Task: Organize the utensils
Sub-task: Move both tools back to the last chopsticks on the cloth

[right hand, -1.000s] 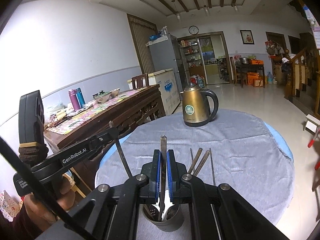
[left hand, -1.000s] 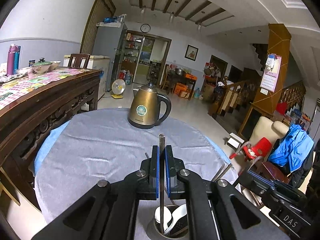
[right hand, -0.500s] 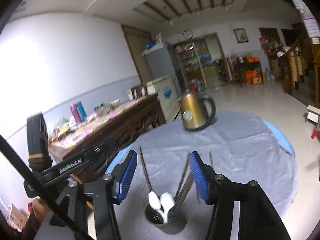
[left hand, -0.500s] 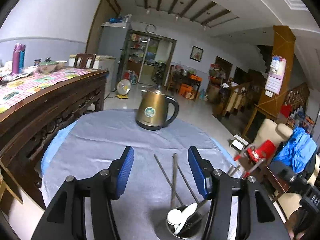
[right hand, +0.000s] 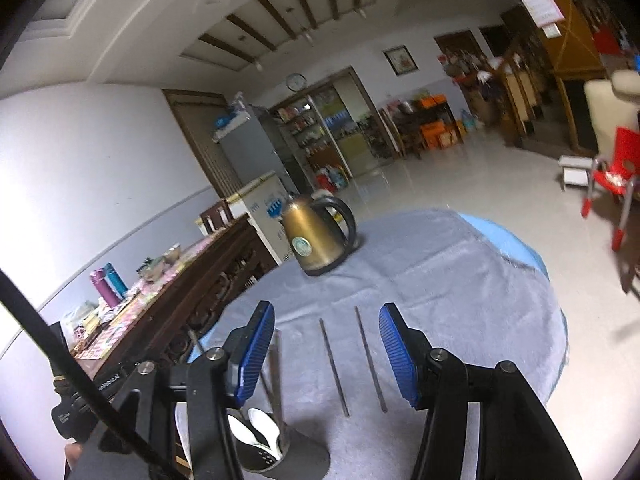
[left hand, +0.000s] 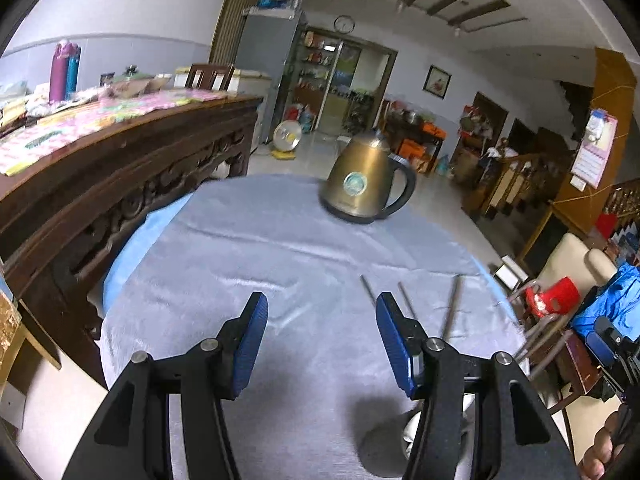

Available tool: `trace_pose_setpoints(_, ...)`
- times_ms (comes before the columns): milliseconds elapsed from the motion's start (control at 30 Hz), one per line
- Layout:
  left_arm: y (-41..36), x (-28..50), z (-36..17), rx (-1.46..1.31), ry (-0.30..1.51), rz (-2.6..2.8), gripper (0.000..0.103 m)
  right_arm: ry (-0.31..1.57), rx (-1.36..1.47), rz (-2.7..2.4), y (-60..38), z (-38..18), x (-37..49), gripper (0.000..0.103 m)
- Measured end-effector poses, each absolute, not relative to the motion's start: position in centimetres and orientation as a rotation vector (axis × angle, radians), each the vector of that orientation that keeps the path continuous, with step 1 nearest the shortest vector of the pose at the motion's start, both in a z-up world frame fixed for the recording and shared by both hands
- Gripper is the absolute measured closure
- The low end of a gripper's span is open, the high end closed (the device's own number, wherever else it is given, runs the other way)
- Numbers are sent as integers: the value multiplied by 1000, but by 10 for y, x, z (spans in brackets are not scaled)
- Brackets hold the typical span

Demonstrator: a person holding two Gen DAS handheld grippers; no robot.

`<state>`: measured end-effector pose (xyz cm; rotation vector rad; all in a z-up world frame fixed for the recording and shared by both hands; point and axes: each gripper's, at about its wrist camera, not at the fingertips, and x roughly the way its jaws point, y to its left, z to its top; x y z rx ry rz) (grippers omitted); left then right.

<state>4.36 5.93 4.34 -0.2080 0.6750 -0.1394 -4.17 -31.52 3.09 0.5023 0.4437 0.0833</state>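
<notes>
- The left tongs (left hand: 318, 334) are released, with nothing between their blue pads (left hand: 250, 344).
- The right tongs (right hand: 326, 354) are released too, and they grip nothing.
- The round bench (left hand: 248, 264) wears a grey cloth.
- Two thin metal sticks (right hand: 334, 366) lie flat on the cloth, side by side and a little apart. In the right view they show in the gap between the right pads, but the pads do not touch them.
- A grey cup (right hand: 260, 454) stands on the bench, low and left in the right view, partly behind the left finger of the right tongs.
- White spoons (right hand: 262, 430) stand in the cup, and a long metal stick leans up out of it.
- In the left view the cup is mostly hidden behind the right finger of the left tongs.
- A gold kettle (left hand: 362, 182) stands upright at the far side of the bench, well apart from the sticks.
</notes>
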Motion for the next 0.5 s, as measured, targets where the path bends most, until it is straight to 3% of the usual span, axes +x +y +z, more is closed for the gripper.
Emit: trace_pose_setpoints(500,65,137,-54,-180,988,-140,46,759,498,69,-330,-72,58,45)
